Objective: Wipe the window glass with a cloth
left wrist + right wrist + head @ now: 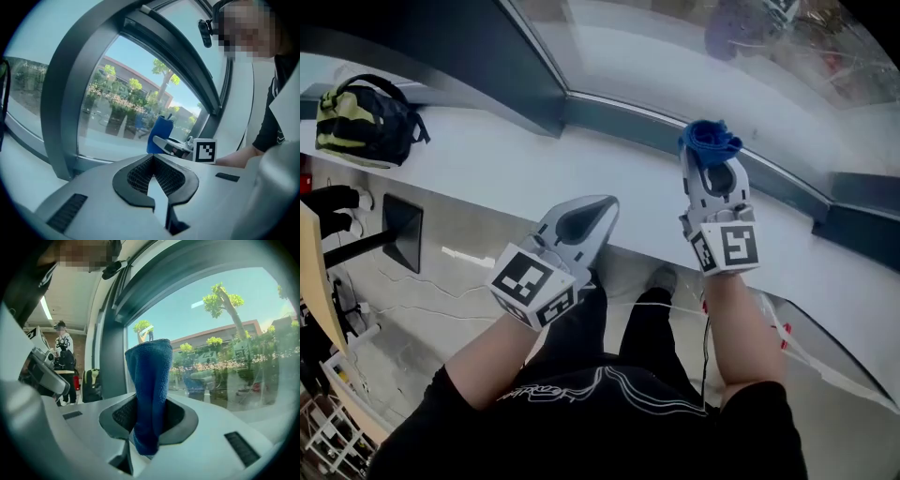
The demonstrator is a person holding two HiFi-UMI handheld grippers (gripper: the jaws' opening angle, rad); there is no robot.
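Glass pane of the wide dark-framed window is sitting just beyond the long white sill. You are holding the right gripper clamped on the folded blue terry cloth, near the glass, contact unclear. Your left gripper is hanging closed and empty. Risk: cloth is sticking far out, so hard pressing is likely buckling it or dragging it loose.

Bright daylight through window glass from 12 o'clock; sill washed pale. Floor dimmer toward 7 o'clock. Gripper views: strong fisheye bending, dark vignetted corners, foreground soft.
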